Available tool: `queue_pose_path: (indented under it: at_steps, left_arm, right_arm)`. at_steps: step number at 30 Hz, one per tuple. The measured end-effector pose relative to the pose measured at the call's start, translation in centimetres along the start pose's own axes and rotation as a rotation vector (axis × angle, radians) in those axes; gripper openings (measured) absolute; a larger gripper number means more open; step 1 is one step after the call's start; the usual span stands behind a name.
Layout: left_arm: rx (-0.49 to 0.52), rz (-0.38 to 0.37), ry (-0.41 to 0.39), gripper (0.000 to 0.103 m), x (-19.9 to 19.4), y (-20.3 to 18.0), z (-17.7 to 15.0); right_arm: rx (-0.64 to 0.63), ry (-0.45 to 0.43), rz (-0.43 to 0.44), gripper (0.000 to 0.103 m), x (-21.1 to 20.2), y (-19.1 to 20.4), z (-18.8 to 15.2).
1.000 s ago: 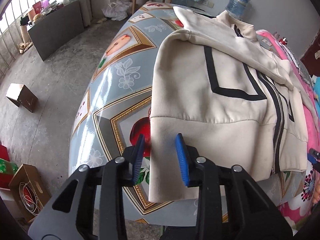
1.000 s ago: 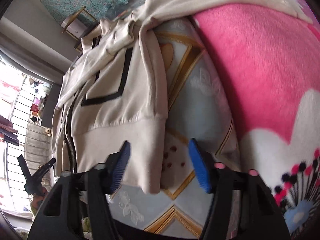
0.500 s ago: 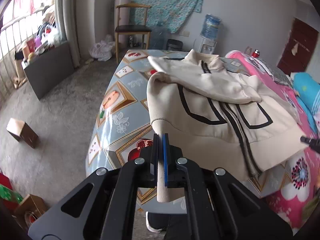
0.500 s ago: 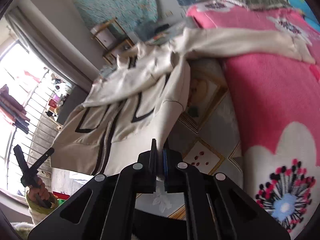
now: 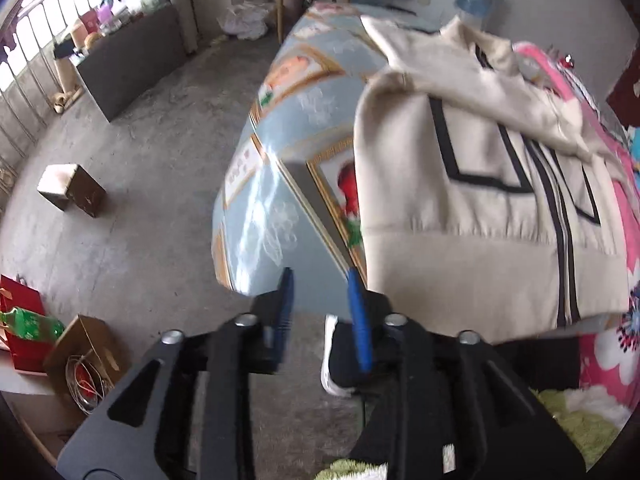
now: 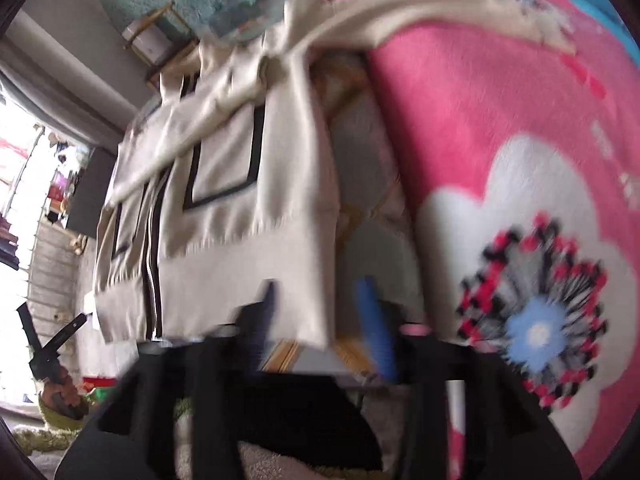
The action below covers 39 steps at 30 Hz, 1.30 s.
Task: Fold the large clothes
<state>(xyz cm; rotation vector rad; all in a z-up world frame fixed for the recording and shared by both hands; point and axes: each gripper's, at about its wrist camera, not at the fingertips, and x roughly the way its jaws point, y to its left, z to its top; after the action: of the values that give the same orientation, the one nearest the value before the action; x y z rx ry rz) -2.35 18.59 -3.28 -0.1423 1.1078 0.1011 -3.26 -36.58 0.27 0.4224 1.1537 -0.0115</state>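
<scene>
The cream zip-up jacket with black stripes [image 5: 480, 216] lies flat again on the patterned tablecloth [image 5: 280, 216]. Half a second ago I pinched its hem; now my left gripper [image 5: 320, 300] and right gripper [image 6: 320, 312] gape empty, so it's straightened for folding.

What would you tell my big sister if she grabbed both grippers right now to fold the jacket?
Left gripper: open, empty, beside the hem's left corner.
Right gripper: open, empty, at the hem's right corner.
The cream zip jacket lies face up on the patterned table, hem overhanging the near edge, one sleeve across the chest, the other trailing onto the pink blanket.
Done: spread out.
Left: sleeves, then folding.
</scene>
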Motion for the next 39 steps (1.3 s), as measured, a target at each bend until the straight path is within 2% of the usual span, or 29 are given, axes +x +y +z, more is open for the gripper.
queue_pose_path:
  at_steps: [1, 4, 8, 11, 15, 20, 23, 25, 26, 27, 28, 33, 37, 39]
  left_arm:
    - [0.012, 0.015, -0.014, 0.033, 0.0, -0.6, 0.6]
    - [0.039, -0.014, -0.04, 0.044, 0.6, -2.9, 3.6]
    - [0.098, -0.041, -0.102, 0.063, 1.8, -8.3, 8.1]
    - [0.126, -0.037, -0.113, 0.065, 3.7, -11.8, 11.5]
    - [0.136, -0.047, -0.136, 0.067, 6.6, -15.6, 15.9]
    - [0.15, -0.019, -0.115, 0.068, 10.4, -18.0, 18.9]
    - [0.156, 0.012, -0.094, 0.068, 12.9, -18.5, 19.5]
    - [0.158, 0.035, -0.065, 0.068, 14.4, -18.6, 19.5]
    - [0.157, 0.044, -0.052, 0.068, 15.0, -18.5, 19.4]
    - [0.155, 0.05, -0.043, 0.069, 15.3, -18.4, 19.2]
    - [0.147, 0.042, -0.059, 0.069, 15.3, -18.2, 19.1]
    - [0.159, 0.035, -0.063, 0.069, 14.7, -17.6, 19.3]
    - [0.145, 0.016, -0.101, 0.067, 13.5, -16.7, 19.5]
    - [0.137, 0.019, -0.096, 0.062, 13.6, -16.3, 19.5]
  right_arm:
    - [-0.002, -0.047, -0.021, 0.066, -0.8, -0.2, 1.1]
    - [0.05, -0.11, -0.037, 0.067, -1.4, -1.8, 4.2]
    - [0.245, -0.188, 0.04, 0.067, -0.4, -8.3, 9.8]
    - [0.422, -0.237, 0.044, 0.067, 1.0, -14.3, 13.6]
    - [0.677, -0.322, 0.076, 0.067, 2.2, -22.3, 16.8]
    - [0.824, -0.398, -0.006, 0.066, 3.5, -27.8, 20.0]
    - [0.88, -0.4, -0.022, 0.052, 4.9, -30.1, 21.0]
    - [0.901, -0.403, -0.054, 0.033, 5.0, -31.0, 21.2]
    - [0.887, -0.412, -0.08, 0.027, 4.8, -31.0, 21.5]
    - [0.862, -0.421, -0.103, 0.013, 4.6, -30.6, 21.6]
    - [0.837, -0.432, -0.115, 0.01, 4.1, -30.3, 21.9]
    - [0.637, -0.559, -0.164, 0.009, -1.7, -25.5, 24.1]
    - [0.423, -0.654, -0.107, 0.009, -7.4, -17.2, 27.4]
    - [0.298, -0.69, -0.075, 0.009, -9.7, -11.7, 28.4]
